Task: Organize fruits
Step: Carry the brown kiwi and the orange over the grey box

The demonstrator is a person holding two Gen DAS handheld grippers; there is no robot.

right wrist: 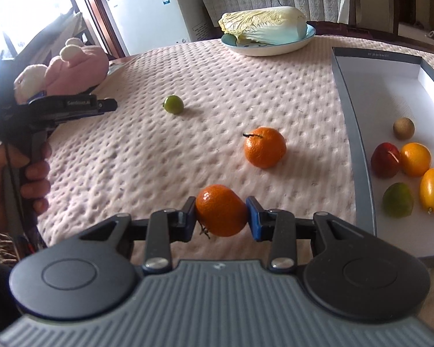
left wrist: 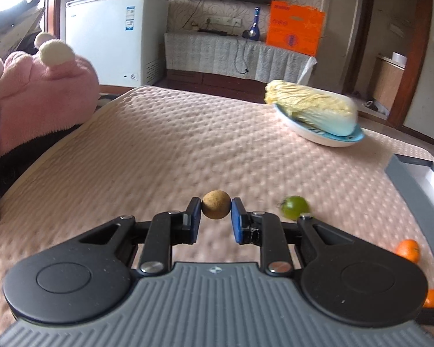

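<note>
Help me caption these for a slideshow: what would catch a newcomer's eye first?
Both grippers hold fruit: the left gripper pinches a small brown round fruit, and the right gripper clamps a tangerine above the pink quilted cover. At the right, a grey box holds mixed fruit, while another tangerine and a green fruit lie loose on the cover. A napa cabbage fills the far plate.

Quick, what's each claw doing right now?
Left claw: shut on the brown fruit.
Right claw: shut on a tangerine.
</note>
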